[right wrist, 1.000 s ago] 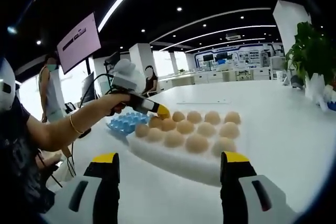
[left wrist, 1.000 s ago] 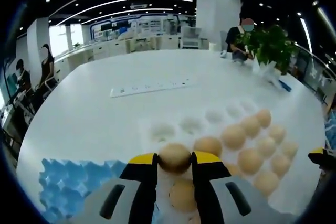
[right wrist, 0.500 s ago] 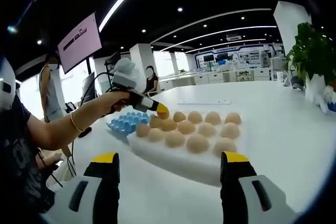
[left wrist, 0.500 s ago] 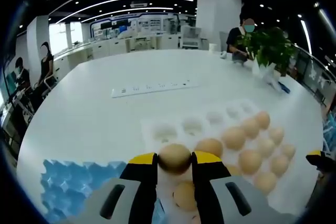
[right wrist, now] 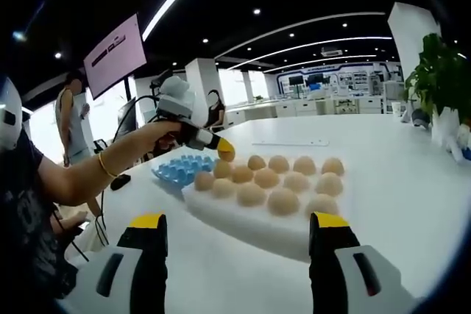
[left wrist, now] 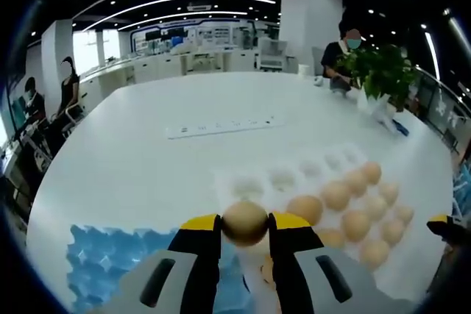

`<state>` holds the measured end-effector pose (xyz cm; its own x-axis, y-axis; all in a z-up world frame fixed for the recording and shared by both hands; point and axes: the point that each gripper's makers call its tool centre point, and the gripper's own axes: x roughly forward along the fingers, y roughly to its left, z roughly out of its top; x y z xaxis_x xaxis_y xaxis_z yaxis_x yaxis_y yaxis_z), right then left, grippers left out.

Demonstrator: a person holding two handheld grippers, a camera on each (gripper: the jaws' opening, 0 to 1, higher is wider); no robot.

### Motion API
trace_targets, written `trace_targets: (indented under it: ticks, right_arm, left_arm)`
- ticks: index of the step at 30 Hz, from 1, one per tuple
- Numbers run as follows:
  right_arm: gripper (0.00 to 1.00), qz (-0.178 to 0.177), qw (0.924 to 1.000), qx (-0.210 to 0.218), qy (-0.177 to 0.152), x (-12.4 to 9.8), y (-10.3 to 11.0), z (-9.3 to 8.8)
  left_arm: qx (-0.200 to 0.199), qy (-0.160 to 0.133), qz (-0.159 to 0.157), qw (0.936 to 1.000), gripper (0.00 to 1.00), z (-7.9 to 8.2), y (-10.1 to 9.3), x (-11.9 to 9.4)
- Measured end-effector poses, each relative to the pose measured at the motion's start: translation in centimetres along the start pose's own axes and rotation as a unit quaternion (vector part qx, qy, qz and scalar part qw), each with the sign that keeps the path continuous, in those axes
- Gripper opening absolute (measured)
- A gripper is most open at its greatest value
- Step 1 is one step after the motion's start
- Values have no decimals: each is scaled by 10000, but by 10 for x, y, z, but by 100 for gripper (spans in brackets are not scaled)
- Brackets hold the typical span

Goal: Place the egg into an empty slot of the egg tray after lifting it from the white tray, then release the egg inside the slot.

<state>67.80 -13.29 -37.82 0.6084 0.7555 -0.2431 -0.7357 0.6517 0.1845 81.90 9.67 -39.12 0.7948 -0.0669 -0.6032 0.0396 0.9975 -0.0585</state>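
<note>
My left gripper (left wrist: pixel 245 220) is shut on a tan egg (left wrist: pixel 245 222), held above the near edge of the white tray (left wrist: pixel 250 179). That tray holds several eggs (left wrist: pixel 336 195) toward the right, with hollow slots along its far row. The blue egg tray (left wrist: pixel 99 262) lies low at the left, close under the left jaw. In the right gripper view, the left gripper (right wrist: pixel 223 151) hangs with its egg (right wrist: pixel 226 156) above the white tray's (right wrist: pixel 243 220) left end, the blue egg tray (right wrist: pixel 176 170) just behind. My right gripper (right wrist: pixel 239 223) stands open in front of the white tray, nothing between its jaws.
A white power strip (left wrist: pixel 223 126) lies on the white table (left wrist: pixel 147 159) beyond the trays. A potted plant (left wrist: pixel 379 71) stands at the far right with a person behind it. The person's arm (right wrist: pixel 88 178) reaches in from the left in the right gripper view.
The left gripper has risen and drifted left with the egg, so the white tray sits further right and more of the blue tray shows. The right gripper has held still.
</note>
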Motion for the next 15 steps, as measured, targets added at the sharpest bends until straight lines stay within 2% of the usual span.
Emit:
trace_targets:
  ticks: [15]
  right_arm:
    - [82, 37, 10000, 13, 20, 1, 0, -1]
  left_arm:
    - [-100, 83, 116, 9998, 25, -5, 17, -6]
